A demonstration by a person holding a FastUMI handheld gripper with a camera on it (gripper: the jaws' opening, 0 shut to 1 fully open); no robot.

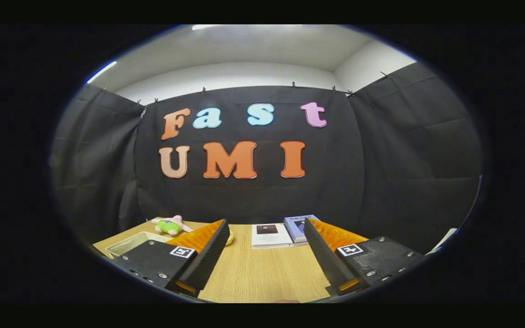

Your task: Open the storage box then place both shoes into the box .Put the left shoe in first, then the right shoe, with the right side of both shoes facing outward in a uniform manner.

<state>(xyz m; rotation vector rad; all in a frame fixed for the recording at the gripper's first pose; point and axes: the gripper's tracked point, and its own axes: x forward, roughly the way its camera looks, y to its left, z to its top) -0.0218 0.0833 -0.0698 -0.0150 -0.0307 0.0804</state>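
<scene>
My gripper (pixel 265 228) is held level above a wooden table (pixel 262 273), pointing at the booth's back wall. Its two black fingers (pixel 208 255) with orange backs stand wide apart, open, with nothing between them but bare tabletop. To the left, just beyond the left finger, lies the rim of a pale open box or tray (pixel 130 242); I cannot tell whether it is the storage box.
A pink and green plush toy (pixel 170 225) lies at the table's far left. A small yellow thing (pixel 229 238) peeks out behind the left fingertip. A white booklet (pixel 269 235) and a blue book (pixel 298 227) lie at the far edge between the fingertips.
</scene>
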